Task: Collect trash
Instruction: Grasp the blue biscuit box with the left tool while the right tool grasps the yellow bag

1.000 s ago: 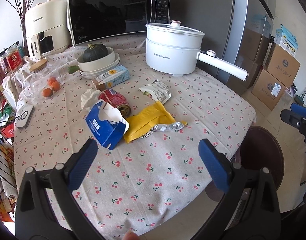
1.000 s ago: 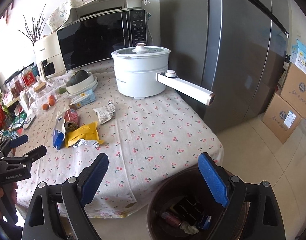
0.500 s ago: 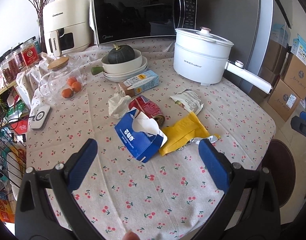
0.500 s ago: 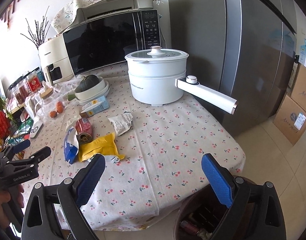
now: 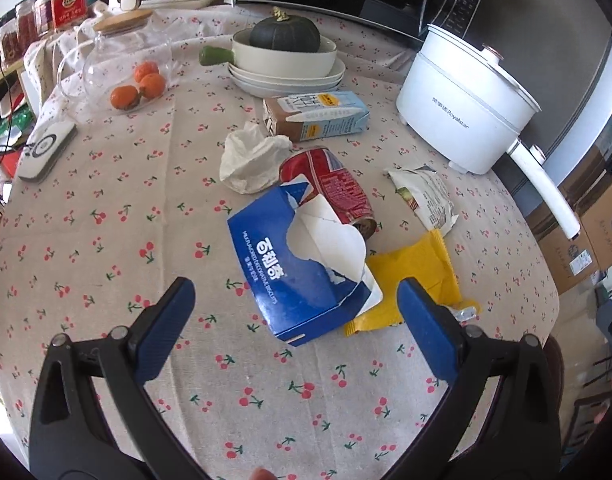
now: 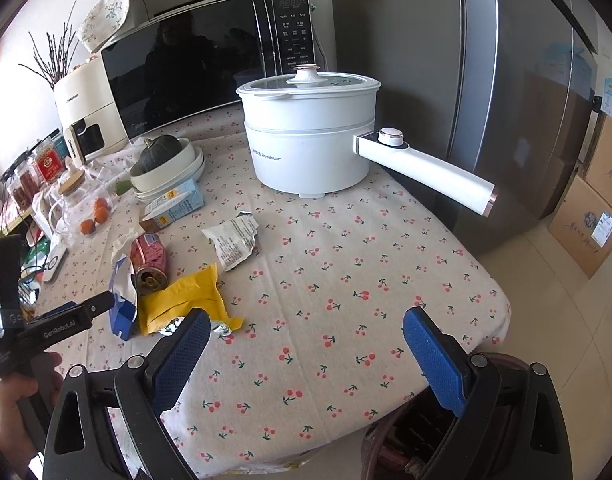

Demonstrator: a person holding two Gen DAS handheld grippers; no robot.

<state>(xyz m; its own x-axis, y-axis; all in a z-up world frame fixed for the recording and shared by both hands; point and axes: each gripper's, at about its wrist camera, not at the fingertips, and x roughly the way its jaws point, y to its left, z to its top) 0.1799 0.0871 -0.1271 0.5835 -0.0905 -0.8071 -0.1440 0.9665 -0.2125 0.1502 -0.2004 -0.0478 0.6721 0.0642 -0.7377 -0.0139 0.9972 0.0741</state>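
Observation:
A torn blue carton [image 5: 302, 276] lies on the cherry-print tablecloth [image 5: 106, 240], just ahead of my open left gripper [image 5: 294, 300]. Beside it lie a crushed red can [image 5: 329, 188], a yellow wrapper [image 5: 413, 280], a white crumpled tissue [image 5: 250, 156], a white snack packet [image 5: 425, 196] and a milk carton [image 5: 317, 116]. My right gripper [image 6: 306, 340] is open and empty above the table's near right part. The same pile shows in the right wrist view: blue carton [image 6: 122, 300], can [image 6: 150, 256], yellow wrapper [image 6: 186, 300], packet [image 6: 234, 240]. The left gripper [image 6: 66, 320] shows there at the left.
A brown trash bin [image 6: 405, 448] with rubbish inside stands on the floor below the table's near right corner. A white electric pot [image 6: 309, 140] with a long handle, a microwave [image 6: 194, 68], stacked bowls with a squash [image 5: 286, 52] and a glass jar of oranges [image 5: 126, 64] stand behind.
My left gripper has moved forward and down toward the blue carton, which is now close between its fingers. My right gripper has moved forward over the table, away from the bin.

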